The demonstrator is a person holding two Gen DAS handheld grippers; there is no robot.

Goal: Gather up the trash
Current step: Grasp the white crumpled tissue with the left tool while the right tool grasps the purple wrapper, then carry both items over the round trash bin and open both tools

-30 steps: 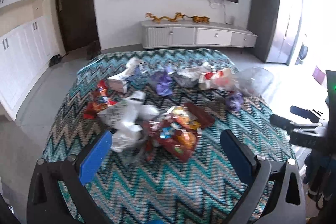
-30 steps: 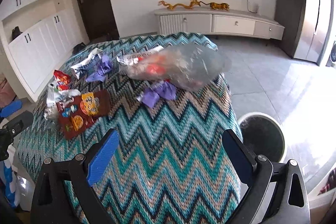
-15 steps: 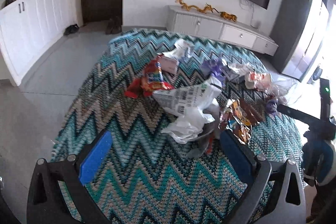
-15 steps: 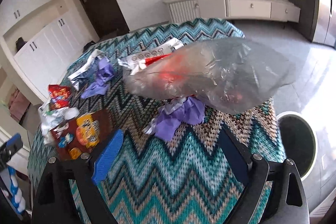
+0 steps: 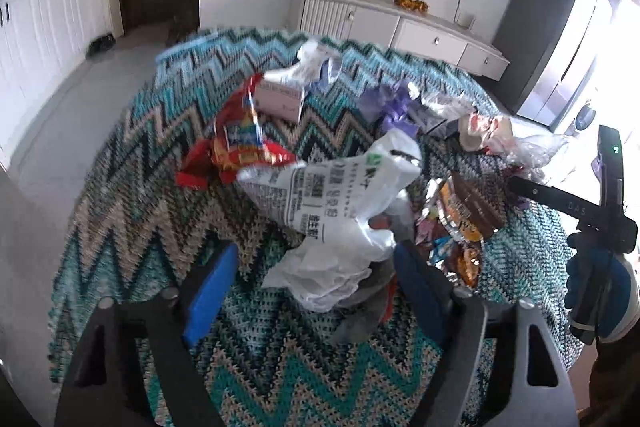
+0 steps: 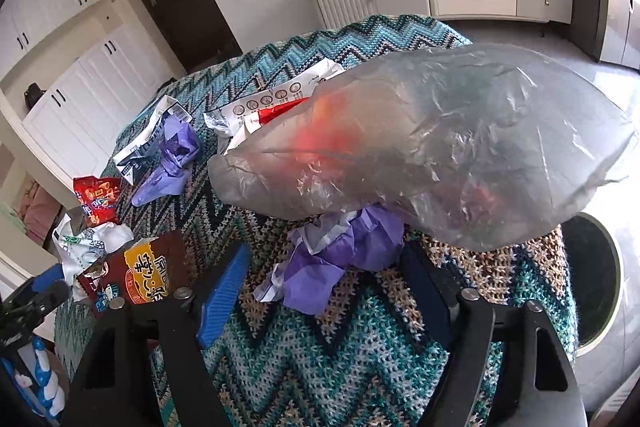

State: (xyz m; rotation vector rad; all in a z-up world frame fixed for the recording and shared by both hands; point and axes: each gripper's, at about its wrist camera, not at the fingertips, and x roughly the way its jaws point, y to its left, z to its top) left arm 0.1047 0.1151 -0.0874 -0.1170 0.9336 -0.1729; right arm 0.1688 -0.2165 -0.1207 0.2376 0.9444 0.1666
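Observation:
Trash lies scattered on a table under a teal zigzag cloth [image 5: 132, 211]. My left gripper [image 5: 316, 287] stands low over a crumpled white printed plastic bag [image 5: 332, 203]. Its jaws are closing with the bag's lower folds between them, and the left pad is still clear of the bag. My right gripper [image 6: 324, 291] straddles a crumpled purple wrapper [image 6: 340, 263], jaws closing, with the pads not pressing on it. A big clear plastic bag [image 6: 440, 155] lies just beyond the purple wrapper.
A red snack packet [image 5: 240, 143], a brown snack packet [image 5: 468, 211] and another purple wrapper [image 5: 392, 107] lie around the white bag. A round white bin [image 6: 596, 267] stands on the floor right of the table. A gloved hand [image 5: 592, 275] holds the right gripper.
Both grippers came down and closer to the table. The left one swung onto the white bag, the right one onto the purple wrapper. Both pairs of jaws have narrowed.

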